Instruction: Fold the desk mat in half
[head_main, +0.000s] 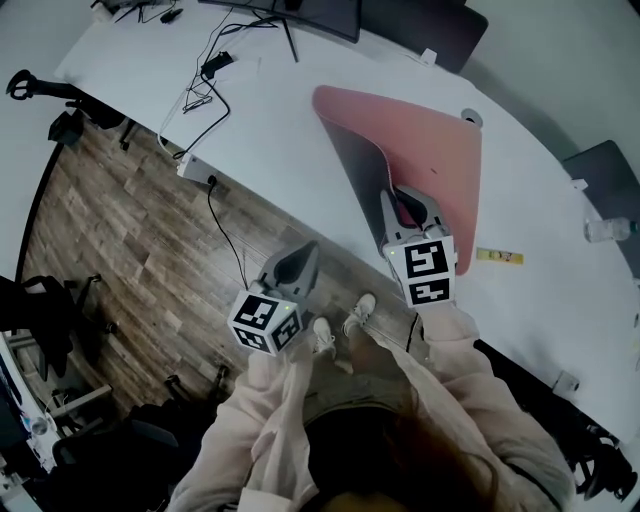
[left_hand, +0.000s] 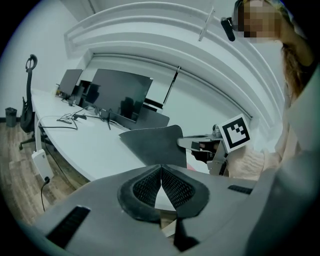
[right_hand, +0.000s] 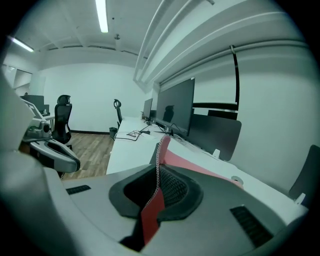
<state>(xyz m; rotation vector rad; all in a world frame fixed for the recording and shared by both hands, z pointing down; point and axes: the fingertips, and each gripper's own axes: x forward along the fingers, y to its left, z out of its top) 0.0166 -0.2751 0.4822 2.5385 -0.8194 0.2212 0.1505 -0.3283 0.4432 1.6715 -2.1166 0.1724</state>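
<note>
The pink desk mat (head_main: 430, 150) lies on the white curved desk (head_main: 290, 130). Its near left part is lifted and curled, so the grey underside (head_main: 360, 165) shows. My right gripper (head_main: 405, 208) is shut on the mat's near edge. In the right gripper view a red strip of mat (right_hand: 152, 210) runs between the pressed jaws of my right gripper (right_hand: 159, 187). My left gripper (head_main: 298, 264) hangs over the wooden floor, off the desk's edge and left of the mat. Its pads (left_hand: 172, 187) meet at the tips with nothing between them. The raised grey flap (left_hand: 155, 145) shows ahead of it.
A monitor (head_main: 300, 15) stands at the desk's far edge, with cables (head_main: 205, 80) and a power adapter (head_main: 195, 170) to its left. A yellow tag (head_main: 498, 256) and a bottle (head_main: 610, 230) lie right of the mat. Office chairs (head_main: 50, 100) stand on the floor.
</note>
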